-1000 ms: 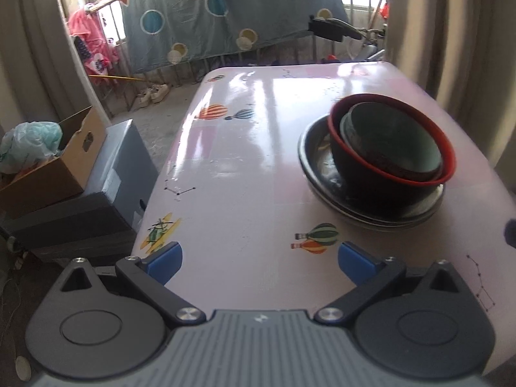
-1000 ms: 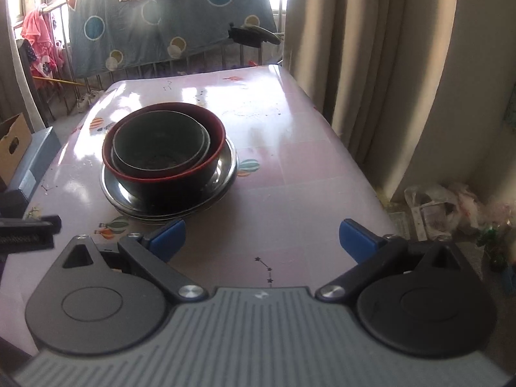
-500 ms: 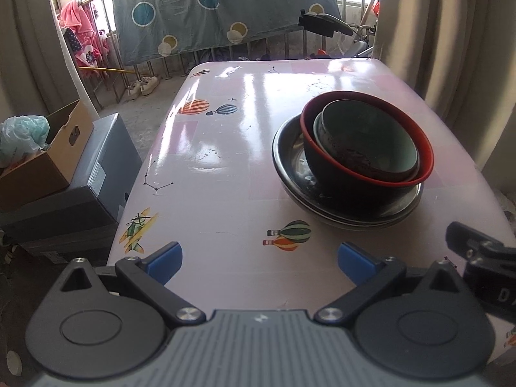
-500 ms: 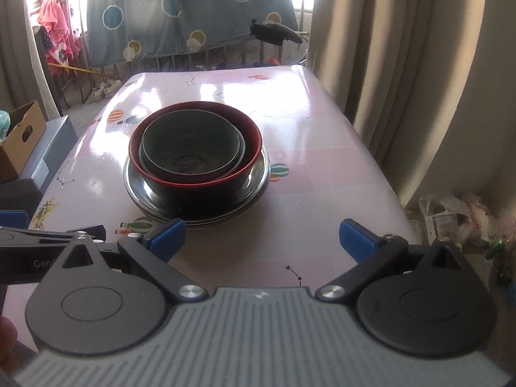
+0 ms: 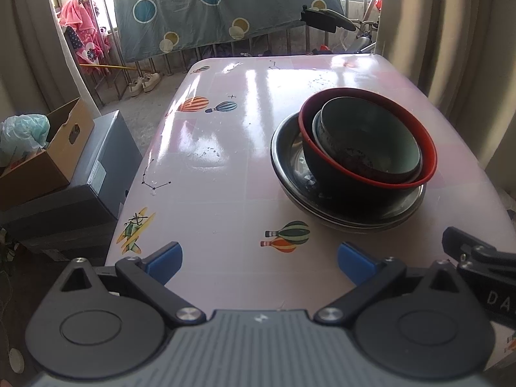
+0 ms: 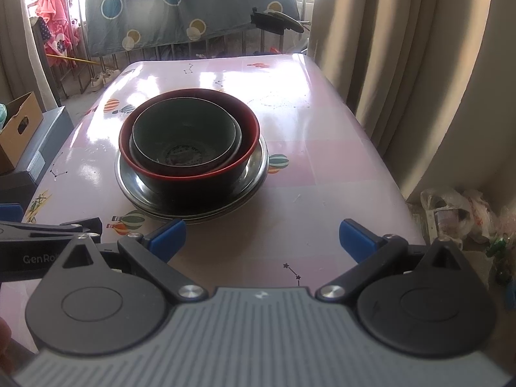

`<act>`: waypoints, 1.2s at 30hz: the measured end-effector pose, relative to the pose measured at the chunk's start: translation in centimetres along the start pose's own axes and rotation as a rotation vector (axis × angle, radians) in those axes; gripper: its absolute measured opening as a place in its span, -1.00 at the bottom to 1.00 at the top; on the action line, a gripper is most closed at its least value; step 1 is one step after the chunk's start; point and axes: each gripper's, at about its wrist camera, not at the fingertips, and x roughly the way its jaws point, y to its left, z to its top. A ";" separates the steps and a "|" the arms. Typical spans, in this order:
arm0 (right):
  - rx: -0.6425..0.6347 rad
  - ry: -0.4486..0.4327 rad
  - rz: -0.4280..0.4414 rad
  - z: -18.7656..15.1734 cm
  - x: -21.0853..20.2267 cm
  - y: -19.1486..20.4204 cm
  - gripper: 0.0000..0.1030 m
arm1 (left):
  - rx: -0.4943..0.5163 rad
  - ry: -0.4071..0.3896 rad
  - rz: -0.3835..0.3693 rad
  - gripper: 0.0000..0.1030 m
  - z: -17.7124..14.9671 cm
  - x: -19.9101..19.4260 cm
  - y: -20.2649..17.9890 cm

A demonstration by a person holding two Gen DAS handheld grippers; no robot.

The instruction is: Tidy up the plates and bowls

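Bowls [image 6: 188, 142] sat nested on steel plates [image 6: 258, 164]; left gripper [image 5: 259, 254] and right gripper [image 6: 262, 235] stood wide apart, empty, near. Advisable: withdraw without nudging the stack.

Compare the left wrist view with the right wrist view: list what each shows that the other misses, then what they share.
Only the left wrist view shows the crumpled pale green plastic bag in the cardboard box and the yellow aeroplane print in full.

Only the right wrist view shows the clear plastic bags of rubbish on the floor beside the beige curtain.

Both show the pink table, the round metal plate carrying the red-rimmed black bowl with the grey-green bowl nested inside, and both open grippers.
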 end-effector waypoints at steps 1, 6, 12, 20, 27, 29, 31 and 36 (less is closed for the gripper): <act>0.000 0.002 0.000 0.0 0.1 0.0 0.98 | 0.000 0.002 0.000 1.00 0.0 0.0 0.0; 0.006 0.006 0.003 -0.1 0.1 0.0 0.98 | -0.001 0.002 -0.001 1.00 0.1 0.0 0.0; -0.001 -0.003 0.001 0.0 -0.1 0.1 0.98 | -0.006 -0.002 0.001 1.00 0.0 -0.1 0.0; -0.004 -0.003 0.001 -0.2 -0.2 0.3 0.98 | -0.009 0.003 -0.002 1.00 0.0 -0.3 0.1; -0.005 -0.005 -0.003 -0.1 -0.3 0.4 0.98 | -0.009 0.003 -0.003 1.00 -0.1 -0.3 0.2; -0.006 -0.005 -0.004 -0.1 -0.3 0.4 0.98 | -0.010 0.006 -0.003 1.00 0.0 -0.2 0.2; -0.006 -0.001 -0.004 -0.1 -0.2 0.4 0.98 | -0.011 0.007 -0.003 1.00 0.0 -0.2 0.2; -0.007 -0.001 -0.003 -0.1 -0.2 0.3 0.98 | -0.013 0.010 -0.008 1.00 0.0 -0.2 0.3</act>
